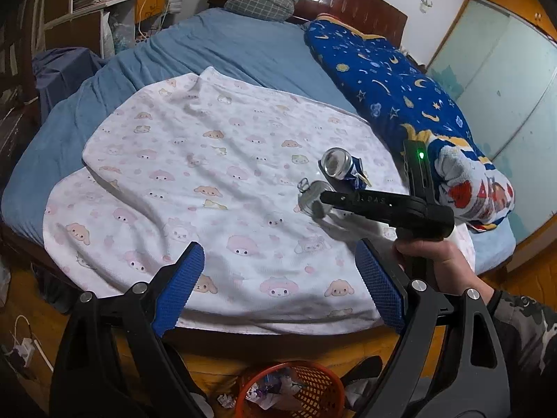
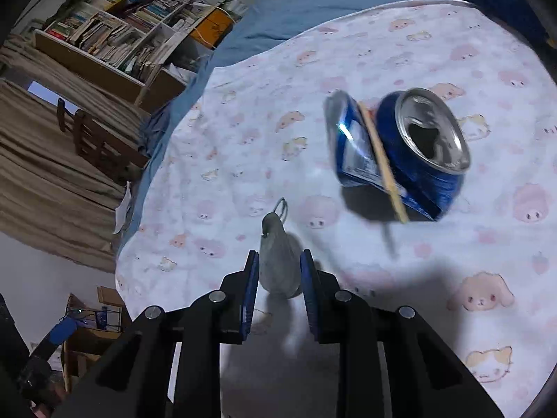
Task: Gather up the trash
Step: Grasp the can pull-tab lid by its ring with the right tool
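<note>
Already the right gripper (image 2: 279,271) is clamped on a grey flattened can lid (image 2: 278,264) just above the pink cartoon-print blanket (image 2: 243,139); the crushed blue aluminium can (image 2: 400,153) lies beside it, uncollected; the left gripper (image 1: 278,285) hangs spread wide, empty, above the orange mesh bin (image 1: 313,372) already holding scraps.

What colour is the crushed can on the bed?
Blue with a silver top; the can shows best in the right wrist view.

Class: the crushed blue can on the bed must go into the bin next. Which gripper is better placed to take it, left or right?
Left. The left gripper is open and holds nothing, while the right gripper is shut on a grey lid. The can lies just beyond it.
</note>
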A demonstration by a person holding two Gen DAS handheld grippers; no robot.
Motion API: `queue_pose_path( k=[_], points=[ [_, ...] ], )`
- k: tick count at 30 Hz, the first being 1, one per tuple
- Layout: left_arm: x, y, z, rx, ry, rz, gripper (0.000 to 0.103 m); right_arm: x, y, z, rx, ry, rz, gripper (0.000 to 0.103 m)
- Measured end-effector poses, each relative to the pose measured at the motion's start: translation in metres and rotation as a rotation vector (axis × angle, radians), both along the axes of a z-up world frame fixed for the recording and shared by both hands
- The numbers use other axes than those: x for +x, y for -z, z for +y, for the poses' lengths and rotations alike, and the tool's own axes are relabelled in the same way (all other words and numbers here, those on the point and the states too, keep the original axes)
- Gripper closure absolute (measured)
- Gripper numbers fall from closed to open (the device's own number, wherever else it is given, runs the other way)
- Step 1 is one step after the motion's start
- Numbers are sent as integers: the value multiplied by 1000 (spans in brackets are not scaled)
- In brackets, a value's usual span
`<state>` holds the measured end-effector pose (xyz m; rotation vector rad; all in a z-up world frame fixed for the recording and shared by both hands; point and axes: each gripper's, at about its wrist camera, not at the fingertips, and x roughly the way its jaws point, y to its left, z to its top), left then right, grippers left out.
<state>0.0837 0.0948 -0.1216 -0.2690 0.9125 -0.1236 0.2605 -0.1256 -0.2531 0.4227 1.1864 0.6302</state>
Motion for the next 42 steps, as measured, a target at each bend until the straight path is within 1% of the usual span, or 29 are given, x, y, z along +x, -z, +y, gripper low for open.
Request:
queue_pose_path(
  k=[4, 5, 6, 9, 12, 14, 16, 20, 23, 27, 29, 31, 32, 35, 37, 39, 40, 42],
  points=[
    [1, 3, 0, -4, -1, 7, 15, 4, -4, 11, 6, -37, 1, 77],
    [2, 4, 1, -6, -1, 12, 15, 5, -5, 15, 10, -43, -6, 82],
    [2, 5, 1, -6, -2, 12, 15, 5, -6, 20, 30, -62, -4, 90],
    [4, 7, 1, -1, -1, 17, 15, 4, -8, 25, 19, -69, -15, 90],
    [9, 9, 2, -1, 4, 27, 15, 2, -9, 21, 20, -56, -11, 90],
    [14, 9, 1, -5, 8, 27, 15, -1, -14, 14, 29, -43, -21, 90],
    [23, 9, -4, -4, 28, 29, 15, -8, -27, 2, 32, -32, -44, 90],
    [56, 5, -26, 13, 82, 23, 15, -28, -59, -38, 14, 2, -97, 90],
    [80, 3, -46, 26, 130, 9, 15, -41, -70, -72, 23, 35, -98, 90],
    [104, 8, -61, 2, 129, 28, 15, -43, -64, -95, 16, 57, -80, 90],
    [106, 12, -65, 23, 130, 36, 15, -41, -59, -101, 19, 71, -71, 89],
    [102, 17, -65, 47, 130, 45, 15, -39, -54, -101, 30, 77, -62, 89],
    [98, 21, -63, 47, 124, 54, 15, -38, -51, -100, 37, 78, -57, 89],
    [90, 30, -48, 22, 86, 72, 15, -32, -43, -82, 53, 44, -40, 89],
    [80, 33, -35, -3, 49, 77, 15, -26, -37, -66, 47, 15, -29, 83],
    [68, 35, -22, -26, 18, 82, 15, -14, -29, -48, 43, -2, 1, 59],
    [65, 36, -19, -33, 12, 83, 15, -10, -26, -41, 37, -11, 14, 54],
    [54, 36, -10, -43, 7, 85, 15, 1, -21, -27, -2, -22, 21, 28]
  ],
)
